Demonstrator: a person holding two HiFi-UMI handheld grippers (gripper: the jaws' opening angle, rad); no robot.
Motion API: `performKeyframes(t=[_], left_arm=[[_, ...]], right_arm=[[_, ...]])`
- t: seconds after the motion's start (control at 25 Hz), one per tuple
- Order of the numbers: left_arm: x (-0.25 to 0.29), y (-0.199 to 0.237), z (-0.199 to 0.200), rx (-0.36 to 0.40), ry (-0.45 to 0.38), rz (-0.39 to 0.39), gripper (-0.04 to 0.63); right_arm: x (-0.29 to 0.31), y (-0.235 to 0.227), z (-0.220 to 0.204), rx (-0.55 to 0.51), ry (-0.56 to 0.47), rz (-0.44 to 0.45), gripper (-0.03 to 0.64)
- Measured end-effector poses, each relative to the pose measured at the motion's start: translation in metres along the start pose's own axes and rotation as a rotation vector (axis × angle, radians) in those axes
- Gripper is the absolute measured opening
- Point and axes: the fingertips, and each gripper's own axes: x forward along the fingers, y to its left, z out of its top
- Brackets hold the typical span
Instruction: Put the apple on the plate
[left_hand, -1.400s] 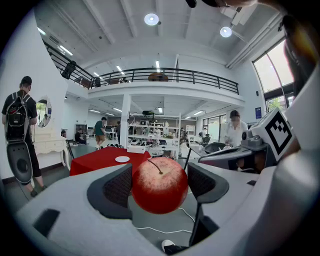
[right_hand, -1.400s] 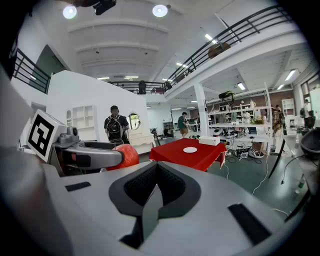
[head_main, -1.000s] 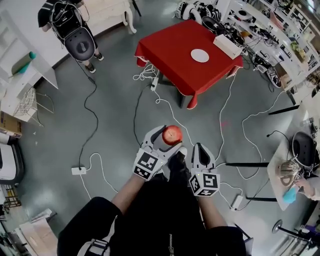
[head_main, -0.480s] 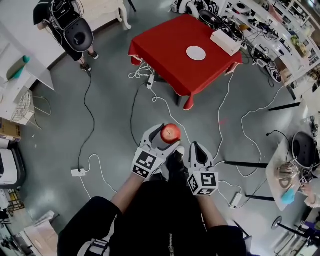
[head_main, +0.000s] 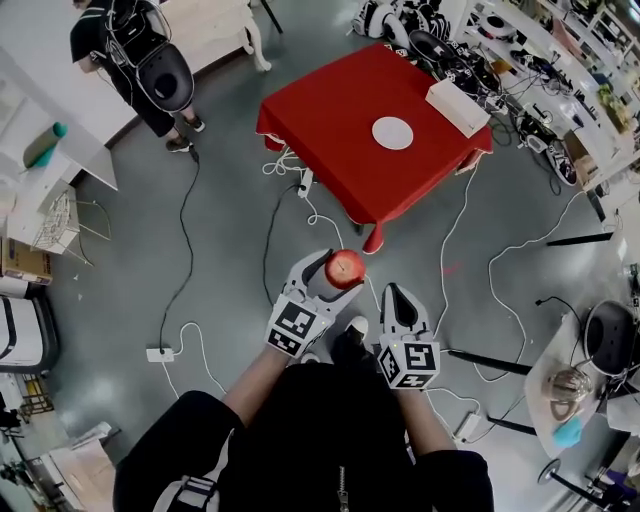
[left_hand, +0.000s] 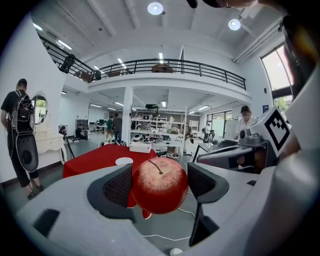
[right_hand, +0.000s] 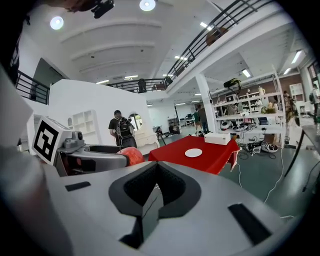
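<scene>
My left gripper is shut on a red apple, held out over the grey floor, well short of the table. The apple's stem points up between the two dark pads. A white plate lies near the middle of the red-clothed table ahead. My right gripper is beside the left one, shut and holding nothing. From the right gripper view the apple shows to the left in the other gripper.
A white box sits on the table's far right side. Cables and a power strip trail over the floor. A person with a backpack stands at the left. Cluttered benches line the right.
The table and plate have drawn a little closer in the head view. Both grippers keep the same pose, the apple still held in the left one.
</scene>
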Motion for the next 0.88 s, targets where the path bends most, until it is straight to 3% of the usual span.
performKeyframes(t=[0.4,0.88], left_arm=[[0.059,0.013,0.022,0.022,0.027,0.005,0.35],[0.129,0.055,0.028,-0.019,0.018,0.007,0.35]], right_arm=[[0.035,-0.053,0.015,0.034,0.01,0.024,0.009],[0.097,-0.097,0.03,0.016,0.056,0.029,0.009]])
